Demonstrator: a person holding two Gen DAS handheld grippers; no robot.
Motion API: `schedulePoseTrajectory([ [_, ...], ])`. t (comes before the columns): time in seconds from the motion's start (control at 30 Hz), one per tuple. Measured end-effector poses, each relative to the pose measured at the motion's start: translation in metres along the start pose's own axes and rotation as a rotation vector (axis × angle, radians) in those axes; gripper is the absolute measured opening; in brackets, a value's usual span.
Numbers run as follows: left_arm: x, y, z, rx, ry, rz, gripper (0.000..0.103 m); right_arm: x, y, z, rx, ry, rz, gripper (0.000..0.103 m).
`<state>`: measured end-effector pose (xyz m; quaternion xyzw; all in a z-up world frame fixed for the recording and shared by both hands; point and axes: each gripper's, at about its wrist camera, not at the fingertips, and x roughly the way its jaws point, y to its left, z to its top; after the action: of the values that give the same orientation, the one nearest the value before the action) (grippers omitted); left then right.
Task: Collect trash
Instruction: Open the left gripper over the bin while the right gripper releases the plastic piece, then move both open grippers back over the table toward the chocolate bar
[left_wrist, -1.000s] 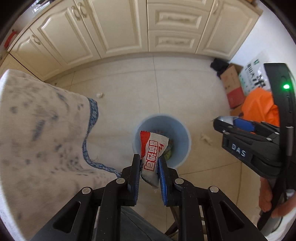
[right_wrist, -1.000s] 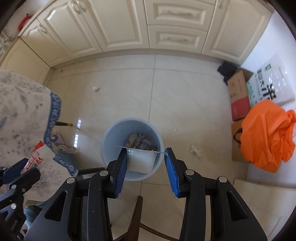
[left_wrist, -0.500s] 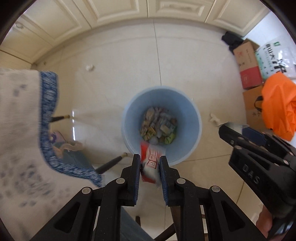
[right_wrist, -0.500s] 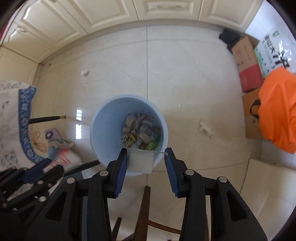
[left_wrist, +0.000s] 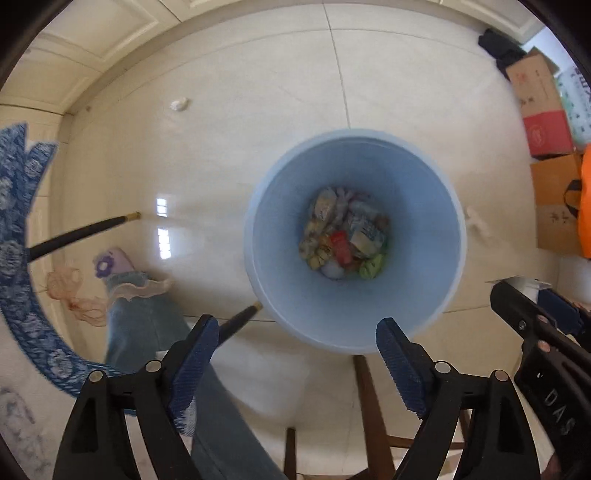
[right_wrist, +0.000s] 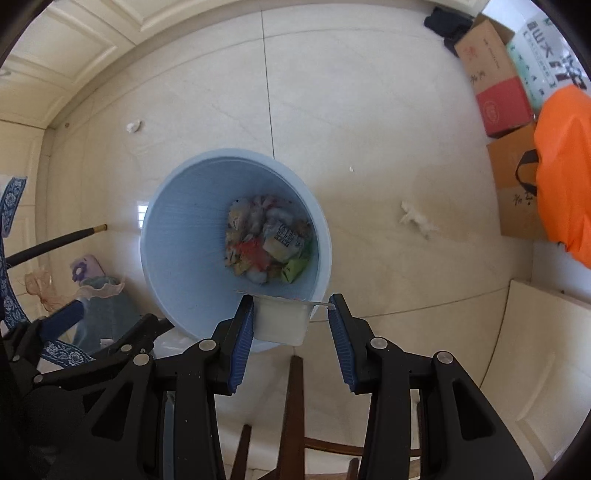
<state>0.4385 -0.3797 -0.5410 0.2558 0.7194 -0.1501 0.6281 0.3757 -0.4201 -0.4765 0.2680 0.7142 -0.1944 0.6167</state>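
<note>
Nearest to us, our left hand-held gripper (left_wrist: 295, 354) has its jaws opening over the near rim of the blue bin (left_wrist: 436, 236), with nothing between them. Our right hand-held gripper (right_wrist: 291, 332) is pinching a small white plastic cup (right_wrist: 282, 321), whose thin rim juts toward the right pad; whether that pad presses the cup wall we cannot tell.

The cup hangs over the bin's near edge rather than its middle. If we let go here, we judge it could clip the rim and tumble onto the floor by the wooden stool legs (right_wrist: 291, 406). The light cup could also cling to one pad and drop late.

Farther off, the bin holds a heap of wrappers (left_wrist: 343, 236). Two scraps lie loose on the tiles, one right of the bin (right_wrist: 417, 219) and one at the far left (right_wrist: 133, 126), so collecting is not finished.

A second ago the left gripper clamped a red-and-white wrapper; now it is gone from the jaws, and a red piece (left_wrist: 340, 247) lies among the wrappers. Both views sit lower and closer to the bin.
</note>
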Motion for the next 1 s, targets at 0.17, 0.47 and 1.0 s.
schedulePoseTrajectory([
  [0.17, 0.014, 0.016, 0.008, -0.035, 0.028, -0.019, 0.085, 0.002, 0.005, 0.002, -0.009, 0.003, -0.005, 0.041],
  [0.47, 0.014, 0.041, -0.019, -0.061, 0.025, -0.029, 0.085, 0.002, 0.031, 0.008, -0.036, 0.003, 0.041, 0.041],
  [1.0, -0.021, 0.067, -0.045, -0.096, 0.015, -0.04, 0.085, -0.02, 0.041, -0.004, -0.041, 0.001, 0.028, 0.088],
])
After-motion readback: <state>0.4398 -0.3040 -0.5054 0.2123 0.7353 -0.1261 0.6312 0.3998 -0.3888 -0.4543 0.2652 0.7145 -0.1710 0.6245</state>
